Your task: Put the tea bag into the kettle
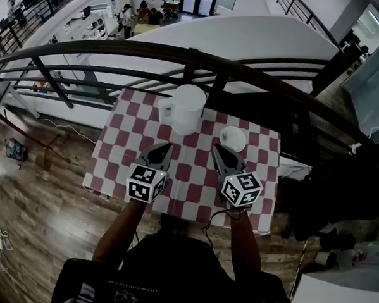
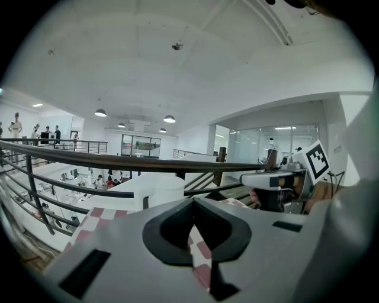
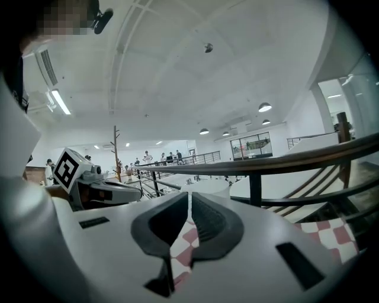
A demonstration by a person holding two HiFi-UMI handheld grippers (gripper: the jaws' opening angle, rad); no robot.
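Note:
A white kettle (image 1: 186,108) with a handle on its left stands at the far side of the red-and-white checked table (image 1: 122,142). It also shows as a white cylinder in the left gripper view (image 2: 163,190). No tea bag can be made out in any view. My left gripper (image 1: 166,147) hovers over the cloth just in front of the kettle, and its jaws meet with nothing between them (image 2: 192,201). My right gripper (image 1: 216,147) hovers beside it, close to a small white round cup (image 1: 233,138). Its jaws (image 3: 189,195) are also together and empty.
A dark curved railing (image 1: 190,52) runs just behind the table, with a drop to a lower floor beyond it. Wooden floor (image 1: 34,206) lies to the left. Dark bags (image 1: 344,196) sit on the floor at the right.

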